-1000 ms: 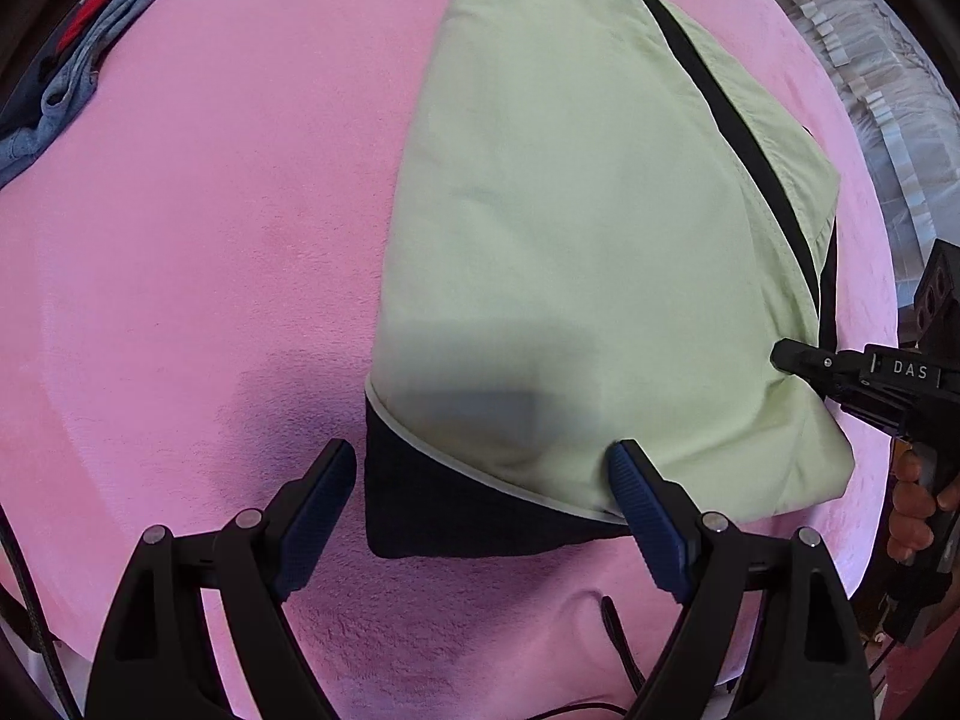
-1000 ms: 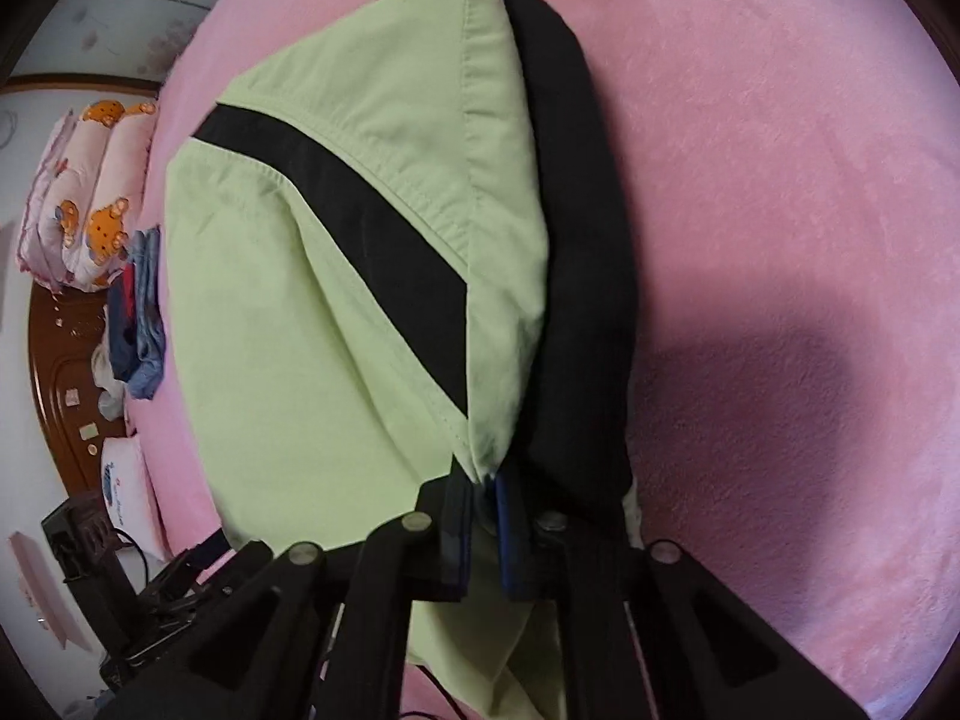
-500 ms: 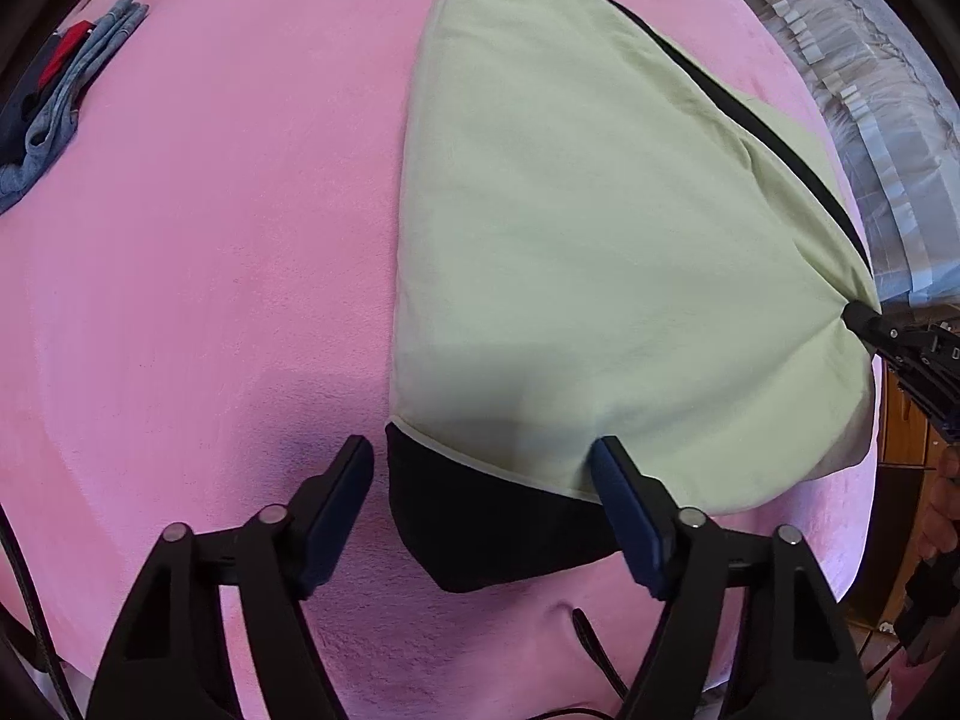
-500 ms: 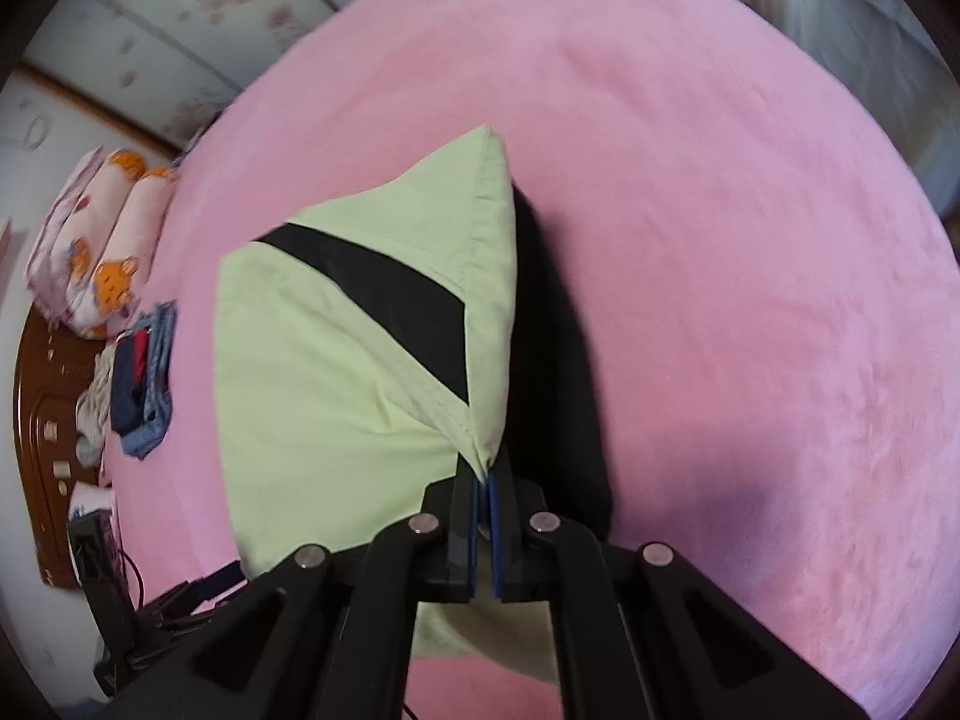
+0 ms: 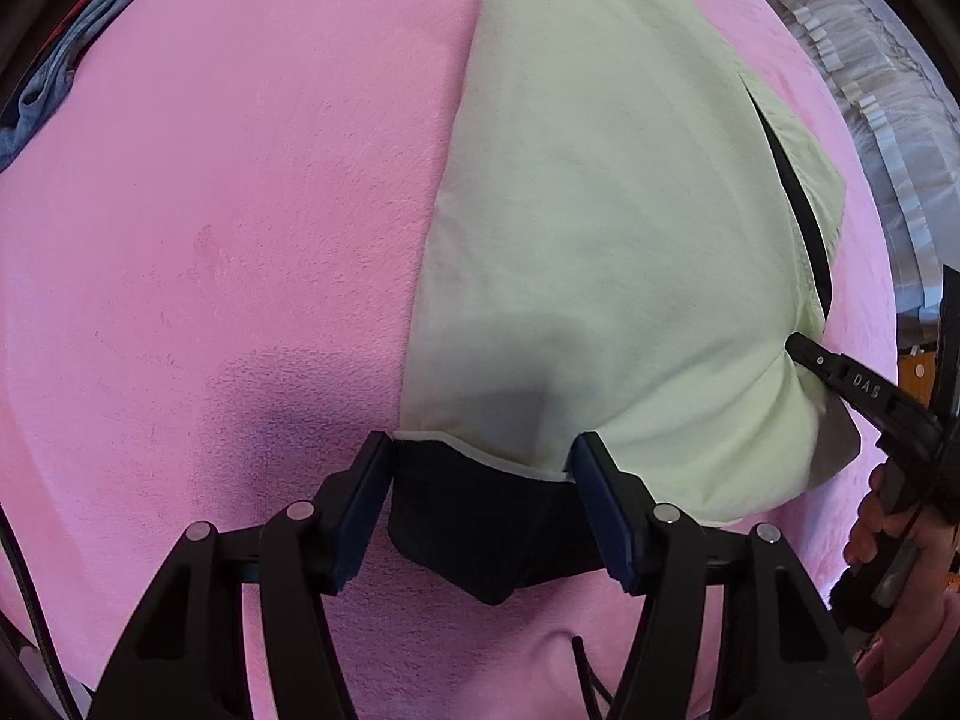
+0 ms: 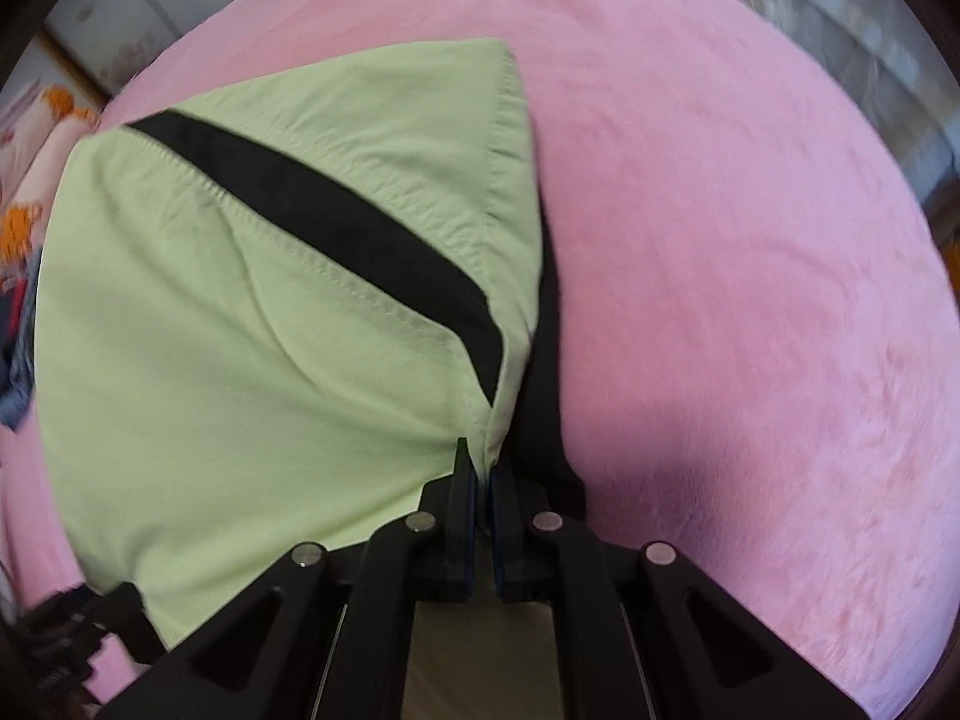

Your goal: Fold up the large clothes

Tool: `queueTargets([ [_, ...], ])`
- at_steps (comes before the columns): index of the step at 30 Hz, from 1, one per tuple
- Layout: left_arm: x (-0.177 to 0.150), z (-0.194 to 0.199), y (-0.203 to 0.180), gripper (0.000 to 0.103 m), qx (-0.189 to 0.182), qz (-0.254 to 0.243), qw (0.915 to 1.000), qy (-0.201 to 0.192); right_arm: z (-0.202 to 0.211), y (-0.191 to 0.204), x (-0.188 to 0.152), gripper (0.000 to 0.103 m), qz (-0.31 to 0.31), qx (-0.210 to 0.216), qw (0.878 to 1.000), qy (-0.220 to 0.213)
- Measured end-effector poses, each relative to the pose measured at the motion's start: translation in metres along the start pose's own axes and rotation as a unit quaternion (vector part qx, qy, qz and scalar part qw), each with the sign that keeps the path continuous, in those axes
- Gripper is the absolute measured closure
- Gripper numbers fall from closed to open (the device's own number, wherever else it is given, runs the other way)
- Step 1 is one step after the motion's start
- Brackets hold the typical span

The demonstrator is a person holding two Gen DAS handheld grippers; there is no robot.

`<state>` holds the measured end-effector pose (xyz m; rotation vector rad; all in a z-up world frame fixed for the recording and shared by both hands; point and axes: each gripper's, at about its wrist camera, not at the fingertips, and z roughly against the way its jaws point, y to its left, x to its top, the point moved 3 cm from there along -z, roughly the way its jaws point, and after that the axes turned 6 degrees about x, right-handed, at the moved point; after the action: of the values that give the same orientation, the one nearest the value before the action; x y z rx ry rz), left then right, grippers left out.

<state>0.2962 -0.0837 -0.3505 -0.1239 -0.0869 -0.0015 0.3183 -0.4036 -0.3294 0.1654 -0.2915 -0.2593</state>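
A pale green garment [image 5: 600,210] with a black stripe [image 6: 336,228] lies folded on the pink bed [image 5: 240,240]. Its black lower layer [image 5: 480,516] sticks out at the near corner. My left gripper [image 5: 483,468] points down over that black corner. Its jaws are closing with the corner between them, and the pads do not squeeze the cloth. My right gripper [image 6: 485,474] is shut on the green garment's [image 6: 240,330] side corner, where the cloth puckers. In the left wrist view the right gripper [image 5: 801,351] bites the garment's right edge.
A heap of blue-grey clothes [image 5: 66,66] lies at the bed's far left edge. Pillows with an orange print [image 6: 36,180] sit beyond the bed [image 6: 720,240]. A ruffled grey cloth [image 5: 870,90] hangs on the right. A person's hand [image 5: 882,516] holds the right gripper.
The left jaws have narrowed around the black corner. The right gripper swung up and away with the green corner, then came back low to about where it was.
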Motion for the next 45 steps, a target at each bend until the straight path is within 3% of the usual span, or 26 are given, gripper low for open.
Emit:
queueTargets([
  [3, 0.001, 0.009, -0.003, 0.042, 0.014, -0.013, 0.9997, -0.012, 0.011, 0.005, -0.002, 0.098, 0.026, 0.011, 1.0, -0.011],
  [7, -0.002, 0.031, -0.006, 0.042, 0.046, -0.027, 0.9983, -0.022, 0.047, -0.008, -0.001, 0.094, 0.012, 0.065, 0.997, -0.049],
  [11, -0.008, 0.06, -0.016, 0.042, 0.052, -0.037, 0.9958, -0.066, 0.089, -0.017, -0.009, 0.087, 0.005, 0.059, 0.993, -0.098],
  [13, -0.01, 0.07, -0.025, 0.042, 0.041, -0.045, 0.9943, -0.088, 0.102, -0.013, -0.018, 0.087, 0.009, 0.067, 0.991, -0.113],
  [16, -0.02, 0.077, -0.039, 0.042, -0.015, -0.056, 0.9927, -0.106, 0.109, 0.002, -0.032, 0.087, 0.026, 0.118, 0.987, -0.11],
  [18, -0.021, 0.069, -0.053, 0.049, -0.07, -0.056, 0.991, -0.1, 0.108, 0.012, -0.039, 0.087, 0.037, 0.154, 0.982, -0.099],
  [20, -0.021, 0.062, -0.064, 0.077, -0.096, -0.049, 0.9903, -0.088, 0.1, 0.022, -0.049, 0.087, 0.058, 0.181, 0.979, -0.078],
  [22, -0.023, 0.048, -0.076, 0.092, -0.116, -0.033, 0.9904, -0.067, 0.091, 0.033, -0.056, 0.092, 0.067, 0.187, 0.978, -0.07],
  [23, -0.024, 0.043, -0.079, 0.093, -0.128, -0.025, 0.9897, -0.06, 0.084, 0.038, -0.061, 0.098, 0.068, 0.196, 0.976, -0.064],
  [26, -0.021, 0.021, -0.091, 0.096, -0.143, -0.03, 0.9886, -0.034, 0.062, 0.05, -0.063, 0.102, 0.076, 0.219, 0.972, -0.036],
  [29, -0.028, -0.011, -0.107, 0.097, -0.103, -0.048, 0.9933, -0.022, 0.04, 0.062, -0.067, 0.103, 0.1, 0.215, 0.971, -0.002],
  [33, -0.023, -0.021, -0.101, 0.1, -0.073, -0.062, 0.9953, -0.013, 0.025, 0.045, -0.061, 0.103, 0.111, 0.168, 0.98, -0.001],
  [37, -0.02, 0.004, -0.071, 0.1, -0.032, -0.07, 0.9954, -0.057, 0.038, -0.002, -0.049, 0.103, 0.081, 0.144, 0.986, -0.022],
  [39, -0.02, 0.017, -0.054, 0.1, -0.045, -0.061, 0.9952, -0.062, 0.045, -0.011, -0.05, 0.103, 0.101, 0.14, 0.985, -0.021],
  [42, -0.023, 0.023, -0.044, 0.1, -0.028, -0.066, 0.9954, -0.064, 0.049, -0.009, -0.059, 0.103, 0.159, 0.049, 0.986, -0.031],
  [45, -0.02, 0.033, -0.05, 0.1, -0.031, -0.075, 0.9944, -0.067, 0.067, -0.009, -0.055, 0.103, 0.121, 0.072, 0.988, -0.056],
])
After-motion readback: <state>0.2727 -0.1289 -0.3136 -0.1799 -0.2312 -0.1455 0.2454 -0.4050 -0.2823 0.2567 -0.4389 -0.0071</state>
